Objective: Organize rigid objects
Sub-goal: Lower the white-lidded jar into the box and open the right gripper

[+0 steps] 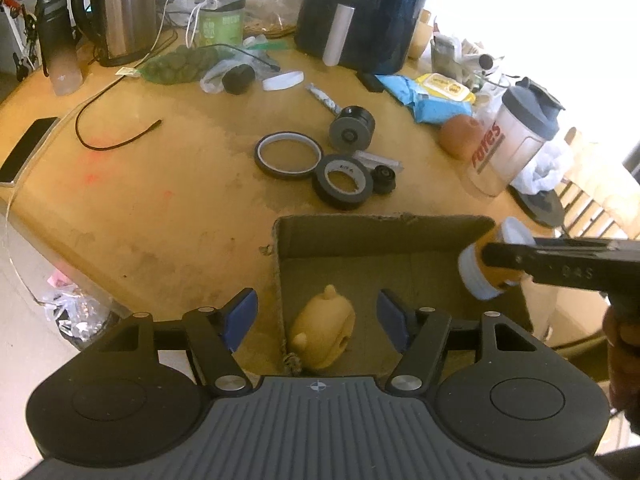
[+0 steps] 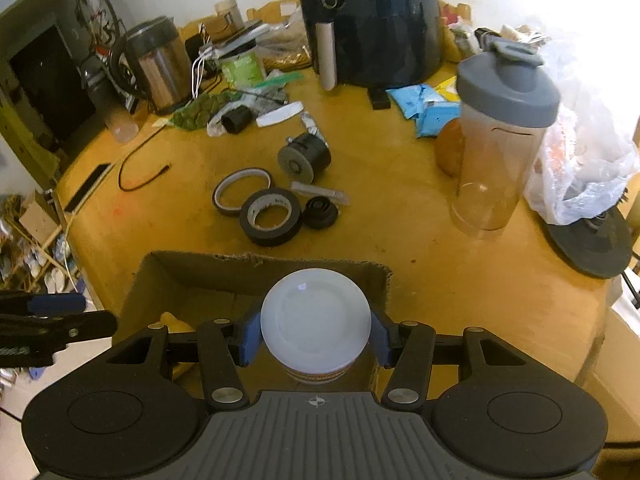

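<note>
An open cardboard box (image 1: pixel 384 232) (image 2: pixel 192 268) sits at the table's near edge. A tan toy figure (image 1: pixel 324 330) lies inside it. My left gripper (image 1: pixel 316 316) is open and empty, low over the box's left part. My right gripper (image 2: pixel 316 330) is shut on a white-lidded jar (image 2: pixel 316 316) with an orange label, held over the box; it shows at the right of the left wrist view (image 1: pixel 484 270). On the table beyond lie a black tape roll (image 1: pixel 342 180) (image 2: pixel 270 216), a thin tape ring (image 1: pixel 288 154) (image 2: pixel 240 188), a grey spool (image 1: pixel 352 128) (image 2: pixel 304 158) and a small black cap (image 1: pixel 384 178) (image 2: pixel 320 212).
A shaker bottle (image 2: pixel 500 140) (image 1: pixel 516 136) stands right of the box. A black air fryer (image 2: pixel 372 20), a kettle (image 1: pixel 120 12), a blue packet (image 1: pixel 432 98), a black cable (image 1: pixel 116 136) and a plastic bag (image 2: pixel 584 152) crowd the back and right.
</note>
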Motion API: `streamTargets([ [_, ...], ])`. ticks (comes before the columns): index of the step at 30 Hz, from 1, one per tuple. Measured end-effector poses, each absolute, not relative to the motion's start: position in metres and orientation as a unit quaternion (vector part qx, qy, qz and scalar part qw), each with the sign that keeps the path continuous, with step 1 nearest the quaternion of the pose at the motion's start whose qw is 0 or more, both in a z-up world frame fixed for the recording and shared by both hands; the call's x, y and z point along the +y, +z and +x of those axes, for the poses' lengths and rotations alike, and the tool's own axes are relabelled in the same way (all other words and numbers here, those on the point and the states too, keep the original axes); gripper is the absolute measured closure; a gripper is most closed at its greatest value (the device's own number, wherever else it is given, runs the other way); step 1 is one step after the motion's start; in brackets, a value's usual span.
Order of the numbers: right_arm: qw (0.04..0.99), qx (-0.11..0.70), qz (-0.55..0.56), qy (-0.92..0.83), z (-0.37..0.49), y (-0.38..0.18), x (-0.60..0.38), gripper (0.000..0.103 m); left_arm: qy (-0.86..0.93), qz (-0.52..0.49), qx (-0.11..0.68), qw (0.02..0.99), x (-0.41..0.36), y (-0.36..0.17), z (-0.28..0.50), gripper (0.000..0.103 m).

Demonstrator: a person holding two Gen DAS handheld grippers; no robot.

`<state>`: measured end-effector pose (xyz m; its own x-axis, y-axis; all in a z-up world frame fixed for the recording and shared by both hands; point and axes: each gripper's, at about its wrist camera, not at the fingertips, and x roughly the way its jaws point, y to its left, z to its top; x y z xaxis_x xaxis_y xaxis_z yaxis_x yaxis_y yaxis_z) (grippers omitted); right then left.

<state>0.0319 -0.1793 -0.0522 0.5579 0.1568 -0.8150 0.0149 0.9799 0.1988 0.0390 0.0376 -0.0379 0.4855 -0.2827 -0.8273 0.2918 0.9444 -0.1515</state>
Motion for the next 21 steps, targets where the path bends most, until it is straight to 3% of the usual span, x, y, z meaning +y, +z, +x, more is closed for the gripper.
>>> streamTargets([
  [7,0.885,0.457,0.089,0.017,0.045,-0.053,-0.177,0.045,-0.159,-0.004,0.483,0.861,0.050,-0.037,0.042,0.038],
  [12,0.887,0.452,0.096,0.017,0.045,-0.049,-0.172,0.025,-0.155,-0.004,0.487,0.859,0.051,-0.038,0.045,0.038],
  [21,0.884,0.457,0.083,0.047,0.043,-0.046,-0.161,0.004,-0.152,-0.008,0.493,0.856,0.044,-0.036,0.047,0.038],
])
